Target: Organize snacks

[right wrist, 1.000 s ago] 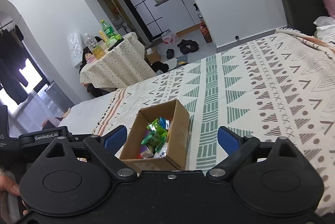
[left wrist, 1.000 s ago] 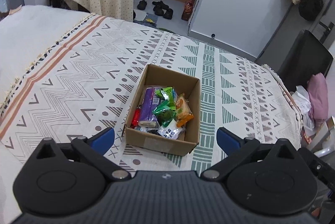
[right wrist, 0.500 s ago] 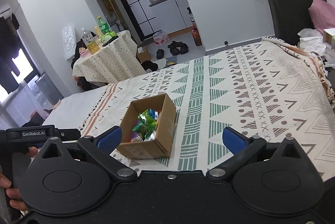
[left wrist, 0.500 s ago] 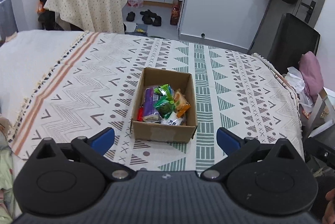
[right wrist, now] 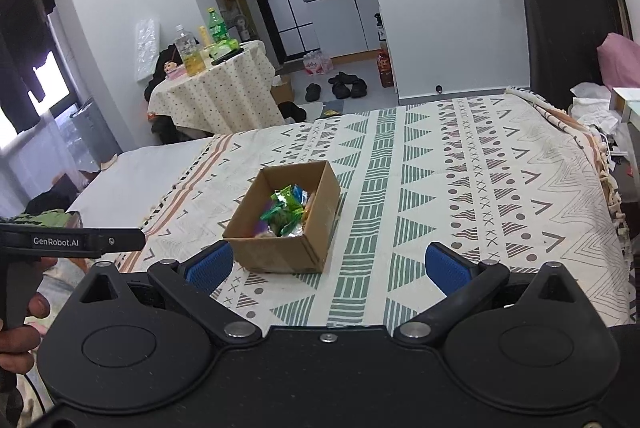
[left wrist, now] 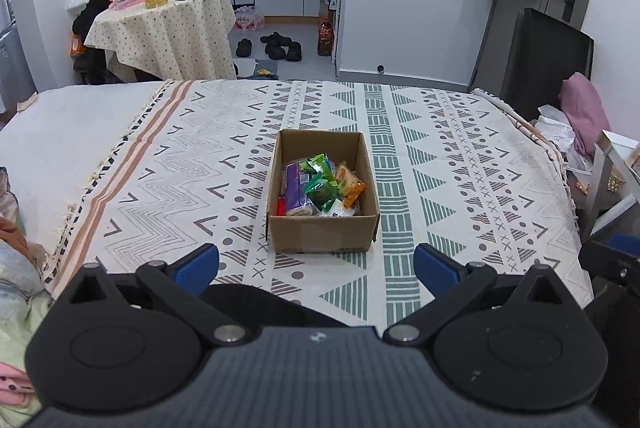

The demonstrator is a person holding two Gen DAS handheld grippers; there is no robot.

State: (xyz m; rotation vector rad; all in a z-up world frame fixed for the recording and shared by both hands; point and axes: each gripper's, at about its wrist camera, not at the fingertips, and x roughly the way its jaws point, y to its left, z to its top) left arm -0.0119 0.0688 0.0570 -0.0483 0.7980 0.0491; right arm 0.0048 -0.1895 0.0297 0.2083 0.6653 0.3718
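Spread over the bed (left wrist: 460, 163) is a blanket patterned with triangles and zigzags, and a cardboard box (left wrist: 323, 228) sits near its middle. Snacks (left wrist: 320, 187) in green, purple and orange wrappers fill the box. Both the left tool (left wrist: 316, 266) and the right tool (right wrist: 328, 264) gape wide and empty, well short of the box; the right has just been opening.

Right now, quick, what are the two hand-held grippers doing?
Left hand-held gripper: open, holding nothing.
Right hand-held gripper: just opened wider, holding nothing.
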